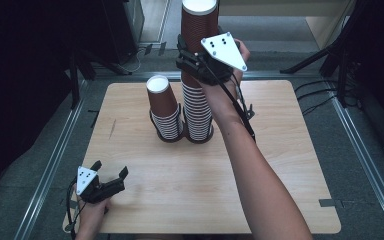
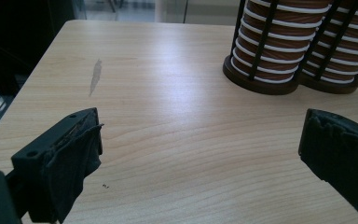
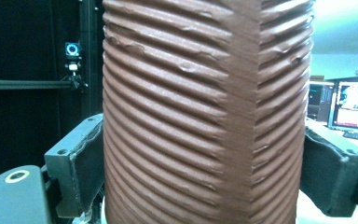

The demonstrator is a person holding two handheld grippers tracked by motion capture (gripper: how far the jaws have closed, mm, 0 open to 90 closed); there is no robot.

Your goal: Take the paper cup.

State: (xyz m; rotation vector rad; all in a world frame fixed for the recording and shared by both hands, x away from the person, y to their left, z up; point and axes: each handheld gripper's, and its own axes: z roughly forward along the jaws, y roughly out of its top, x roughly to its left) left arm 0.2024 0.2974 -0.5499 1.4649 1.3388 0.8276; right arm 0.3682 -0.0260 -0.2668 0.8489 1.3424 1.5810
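My right gripper [image 1: 192,59] is clamped on a ribbed brown paper cup [image 3: 205,112], one jaw pressing each side of its wall; in the right gripper view the ridged sleeve runs straight up between the pads, a few ridges dented. From the high view this cup is the upper part of the tall cup stack [image 1: 198,107], whose lower rims show white bands inside the right-hand ring of a black wire cup holder [image 1: 182,134]. Beside it, in the left-hand ring, stands the shorter cup stack [image 1: 163,107], upside down, white base on top. My left gripper [image 1: 109,179] rests low at the near left of the worktop [image 1: 205,185], jaws apart, nothing between them; its own view looks across bare wood to the holder's base. Step in hand, as I judge it: pulling a cup, or a nested batch of them, off the top of the tall stack. How many cups come with the grip I cannot tell. Next move calls for a straight vertical lift, so the remainder does not lean or drag the holder along; if the cups bind, the free left gripper may need to steady the stack below. Then carry across, likely to the shorter stack.
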